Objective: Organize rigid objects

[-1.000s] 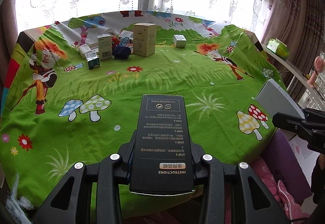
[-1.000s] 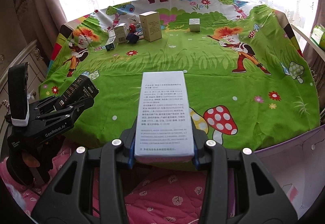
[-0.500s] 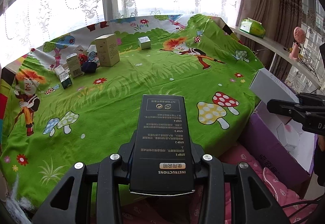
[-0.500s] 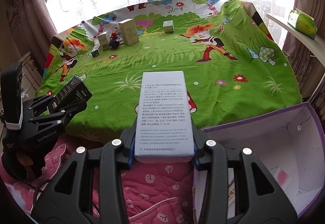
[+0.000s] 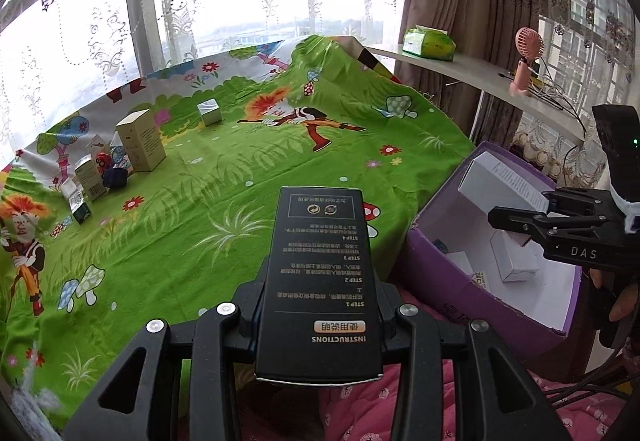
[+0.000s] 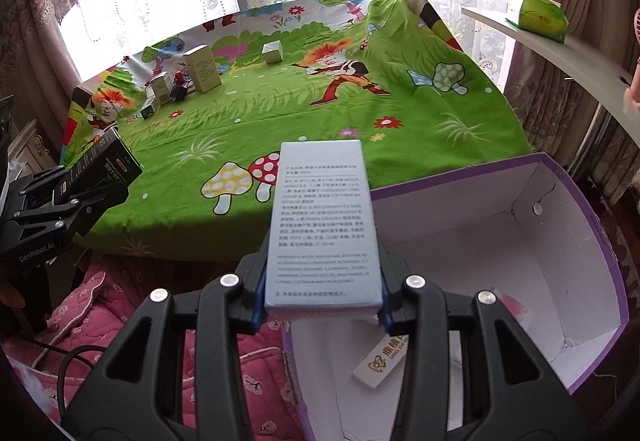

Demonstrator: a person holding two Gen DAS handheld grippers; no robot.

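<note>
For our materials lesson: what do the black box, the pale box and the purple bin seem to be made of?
Black box: likely matte printed card; a pale cut edge shows at its end.
Pale box: thin card, slightly glossy, with printed text.
Purple bin: paperboard, purple outside, white inside, creased and cracked at its folds.

Both tools are matte black plastic. The left gripper [image 5: 318, 305] has two broad forked finger arms, each with triangular cut-outs and round silver screw heads along the top. Seen from the other side, its body carries white "GenRobot.AI" lettering. The right gripper [image 6: 322, 297] is built the same, with blue pads [image 6: 260, 295] lining the inner faces of its fingers; its side reads "DAS" in pale letters. A black block with a small green light and a white band sits above it. Black cables trail below both.
</note>
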